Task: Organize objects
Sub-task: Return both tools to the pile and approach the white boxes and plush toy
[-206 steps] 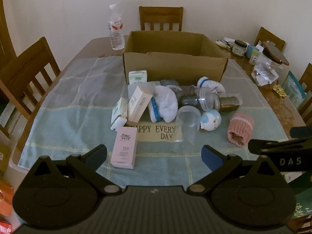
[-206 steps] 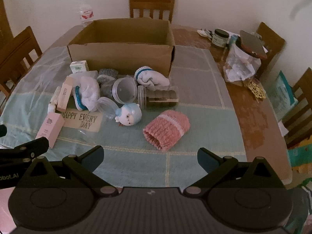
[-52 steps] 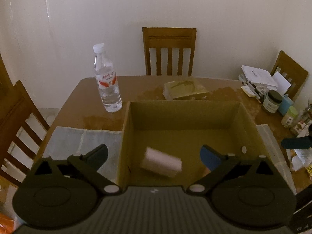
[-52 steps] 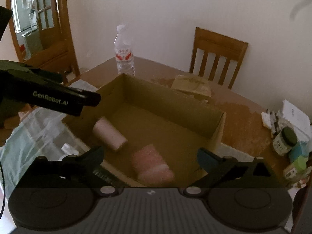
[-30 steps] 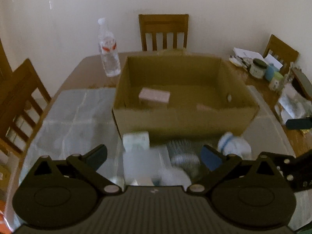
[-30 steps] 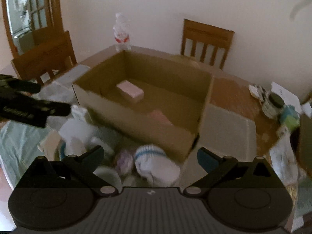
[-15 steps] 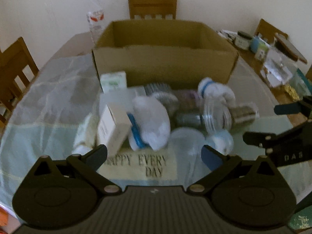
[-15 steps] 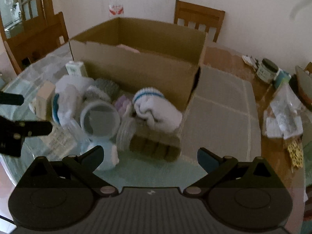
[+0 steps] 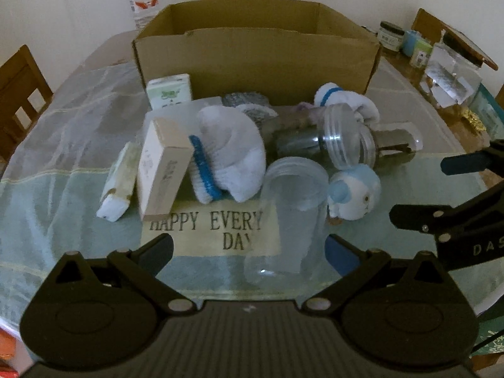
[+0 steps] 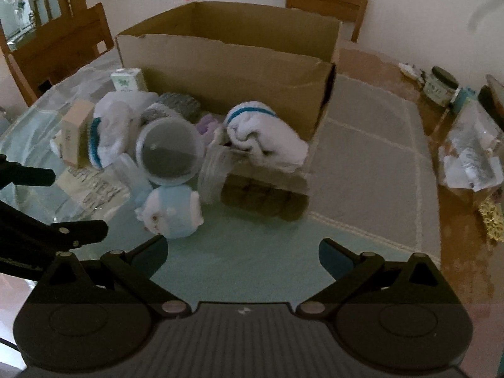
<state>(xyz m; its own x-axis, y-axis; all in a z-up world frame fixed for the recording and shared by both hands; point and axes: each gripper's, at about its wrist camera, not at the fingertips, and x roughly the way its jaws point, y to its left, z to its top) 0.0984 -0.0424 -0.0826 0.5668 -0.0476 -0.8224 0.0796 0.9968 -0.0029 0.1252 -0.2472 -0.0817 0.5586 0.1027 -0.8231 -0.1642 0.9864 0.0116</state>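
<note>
Both grippers, left gripper (image 9: 249, 247) and right gripper (image 10: 241, 249), gape wide, empty; clear cup (image 9: 288, 214) lies sideways, likely rolls if nudged into plush toy (image 9: 352, 193).

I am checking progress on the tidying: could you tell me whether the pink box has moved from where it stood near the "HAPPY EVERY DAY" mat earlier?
Yes. It no longer lies left of the mat; a second ago it lay inside the cardboard box, whose interior is hidden now.

Your left claw (image 9: 249, 249), spread wide, has bare cloth (image 9: 63, 208) to its left, but a clear cup (image 9: 288, 217) lies right between its tips. Ahead, the pile crowds up against the box (image 9: 255, 60). Your right claw (image 10: 241, 252) has open cloth ahead; only the plush toy (image 10: 171, 211) sits near its left tip.
</note>
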